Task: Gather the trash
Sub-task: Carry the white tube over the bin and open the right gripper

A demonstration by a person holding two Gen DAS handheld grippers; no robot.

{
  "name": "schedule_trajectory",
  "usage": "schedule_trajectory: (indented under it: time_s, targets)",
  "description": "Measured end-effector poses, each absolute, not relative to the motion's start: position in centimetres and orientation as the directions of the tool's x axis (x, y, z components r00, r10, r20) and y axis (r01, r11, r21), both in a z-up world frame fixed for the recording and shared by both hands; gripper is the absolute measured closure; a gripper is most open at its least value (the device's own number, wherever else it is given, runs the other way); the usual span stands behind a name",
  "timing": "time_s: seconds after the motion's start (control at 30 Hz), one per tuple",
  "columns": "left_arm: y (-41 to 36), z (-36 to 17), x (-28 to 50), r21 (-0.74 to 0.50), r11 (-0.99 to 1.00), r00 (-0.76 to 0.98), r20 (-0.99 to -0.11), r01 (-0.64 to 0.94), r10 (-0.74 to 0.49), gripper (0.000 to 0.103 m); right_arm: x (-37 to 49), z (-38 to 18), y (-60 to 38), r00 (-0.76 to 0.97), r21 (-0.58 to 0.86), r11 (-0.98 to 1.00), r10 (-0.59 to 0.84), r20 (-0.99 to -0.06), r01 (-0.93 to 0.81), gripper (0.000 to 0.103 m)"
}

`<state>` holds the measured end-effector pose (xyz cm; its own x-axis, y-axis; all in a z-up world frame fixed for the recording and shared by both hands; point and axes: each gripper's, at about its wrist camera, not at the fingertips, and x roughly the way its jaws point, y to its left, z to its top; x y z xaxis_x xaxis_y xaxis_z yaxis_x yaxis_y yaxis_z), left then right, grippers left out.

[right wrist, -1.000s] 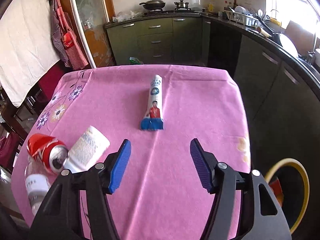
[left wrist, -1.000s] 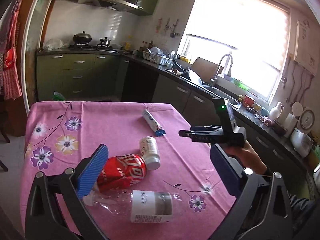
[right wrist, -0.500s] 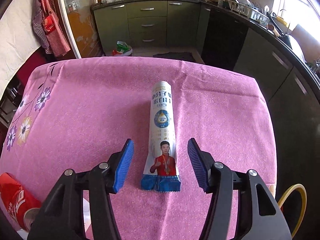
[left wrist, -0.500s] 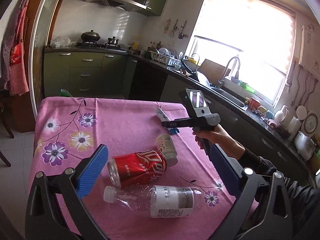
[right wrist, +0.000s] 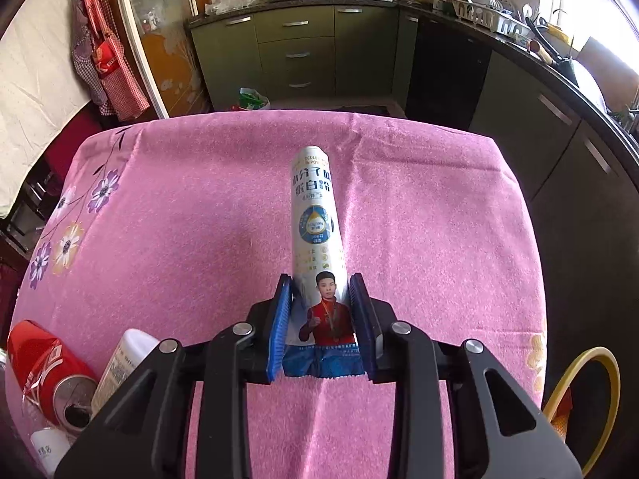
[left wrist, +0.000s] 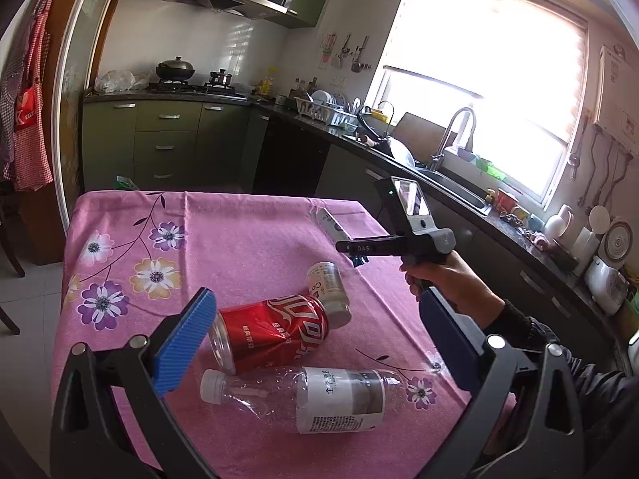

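Observation:
A white tube-shaped packet (right wrist: 315, 223) with a blue flat end lies on the pink flowered tablecloth (right wrist: 191, 215). My right gripper (right wrist: 320, 283) points down at it, its jaws closing, and both blue pads touch the sides of its near end. In the left wrist view the same packet (left wrist: 331, 225) lies beyond a hand (left wrist: 447, 279) holding that gripper. My left gripper (left wrist: 315, 295) hangs open and empty above a dented red can (left wrist: 275, 329), a small white bottle (left wrist: 329, 287) and a clear plastic bottle (left wrist: 315, 397).
A yellow-rimmed bin (right wrist: 587, 379) stands on the floor off the table's right edge. Green kitchen cabinets (right wrist: 295, 52) line the far wall, and a counter with a sink (left wrist: 451, 179) runs along the right. A green bag (right wrist: 251, 99) lies on the floor beyond the table.
My right gripper moved forward and down over the packet, and its jaws narrowed from wide open until the pads met the packet's sides. My left gripper stayed open and nearly still.

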<state>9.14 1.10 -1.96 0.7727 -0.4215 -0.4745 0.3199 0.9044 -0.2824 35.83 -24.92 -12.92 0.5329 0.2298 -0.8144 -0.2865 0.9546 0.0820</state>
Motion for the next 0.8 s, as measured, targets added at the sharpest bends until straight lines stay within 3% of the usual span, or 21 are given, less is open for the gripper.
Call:
schedule_trajectory:
  time_s: [0.33, 0.8]
  targets:
    - [-1.0, -1.6, 8.9, -0.268, 0.892, 0.756, -0.474, 0.364, -0.451, 0.006, 26.8, -9.8, -33.9, 0.616, 0.103, 0.974, 0.209, -0.759, -0.203, 0.073]
    - [-4.2, -1.9, 9.2, -0.249, 0.876, 0.727, -0.489, 0.414, -0.482, 0.006, 19.1, -14.3, -56.4, 0.576, 0.117, 0.958, -0.058, -0.816, 0.262, 0.072]
